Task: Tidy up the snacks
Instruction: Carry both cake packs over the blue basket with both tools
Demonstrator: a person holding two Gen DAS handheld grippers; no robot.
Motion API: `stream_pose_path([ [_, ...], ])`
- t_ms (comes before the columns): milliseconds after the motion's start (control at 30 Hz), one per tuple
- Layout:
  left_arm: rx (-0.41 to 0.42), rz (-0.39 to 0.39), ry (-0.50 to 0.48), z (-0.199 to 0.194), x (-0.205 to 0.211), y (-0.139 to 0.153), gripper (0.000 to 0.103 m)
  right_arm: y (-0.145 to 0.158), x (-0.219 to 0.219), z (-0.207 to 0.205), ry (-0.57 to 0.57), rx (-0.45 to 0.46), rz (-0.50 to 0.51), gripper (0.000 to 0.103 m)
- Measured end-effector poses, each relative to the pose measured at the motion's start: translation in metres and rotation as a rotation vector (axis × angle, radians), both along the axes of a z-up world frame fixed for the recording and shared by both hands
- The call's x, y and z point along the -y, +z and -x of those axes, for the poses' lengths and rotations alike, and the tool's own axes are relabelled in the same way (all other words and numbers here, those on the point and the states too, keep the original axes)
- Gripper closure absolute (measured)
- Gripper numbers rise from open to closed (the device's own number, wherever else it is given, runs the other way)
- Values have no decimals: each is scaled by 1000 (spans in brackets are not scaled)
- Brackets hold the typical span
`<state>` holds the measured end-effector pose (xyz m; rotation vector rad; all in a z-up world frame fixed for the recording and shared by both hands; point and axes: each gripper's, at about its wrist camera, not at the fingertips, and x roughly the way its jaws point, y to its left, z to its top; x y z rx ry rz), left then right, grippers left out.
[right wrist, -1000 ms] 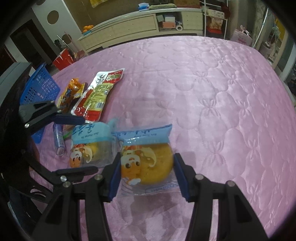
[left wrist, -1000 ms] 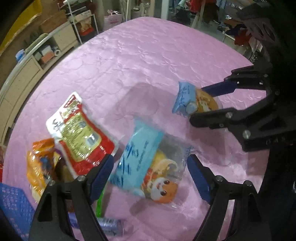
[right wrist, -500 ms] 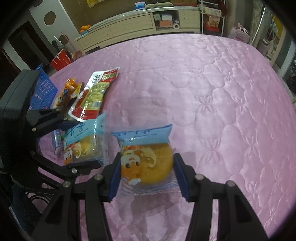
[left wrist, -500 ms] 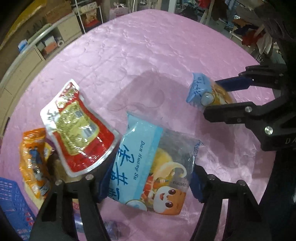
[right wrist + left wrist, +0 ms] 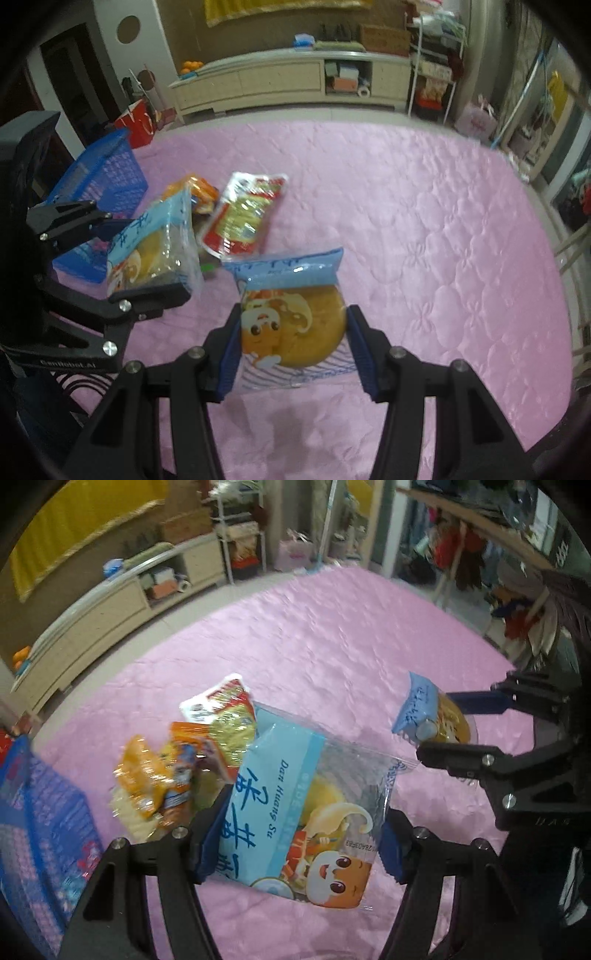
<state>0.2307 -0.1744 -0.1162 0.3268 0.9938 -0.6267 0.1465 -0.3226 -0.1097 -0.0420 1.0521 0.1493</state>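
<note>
The left gripper (image 5: 299, 843) holds a cake bag (image 5: 306, 812) tight between its blue pads, up off the pink cover (image 5: 314, 635). The bag is light blue down one side with dark blue writing, and clear on the other side, so the yellow cake shows. A little orange cartoon face with big eyes sits at the bottom. The right gripper (image 5: 291, 349) squeezes a second cake bag (image 5: 291, 325) just like it, with a blue strip on top and a round golden cake inside. It is lifted off the cover too. On the cover beyond the two bags lie a red and white snack bag (image 5: 243, 218) and an orange snack bag (image 5: 159, 775), close together. A blue basket (image 5: 99, 184) with little holes stands next to them, near the cover's edge. The pink cover is shiny and has stitched flower shapes. Past it stands a long cream cabinet (image 5: 280, 81) against the wall, with small things on its open shelves.
</note>
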Motion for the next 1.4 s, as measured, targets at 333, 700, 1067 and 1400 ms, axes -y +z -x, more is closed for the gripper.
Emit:
stream_pose_path([
  [333,109,61,122,34,-63,54,36,54,-64,21,80,126,25,45],
  [700,186,72,226,59,-130,91,36,79,-137,24,158,181,28,45],
  [1067,224,37,347,61,-197,110,36,101,-205,12,265,234,40,45],
  [1400,211,13,446,50,-247,99,36,91,-251,-23,341,169,-12,45],
])
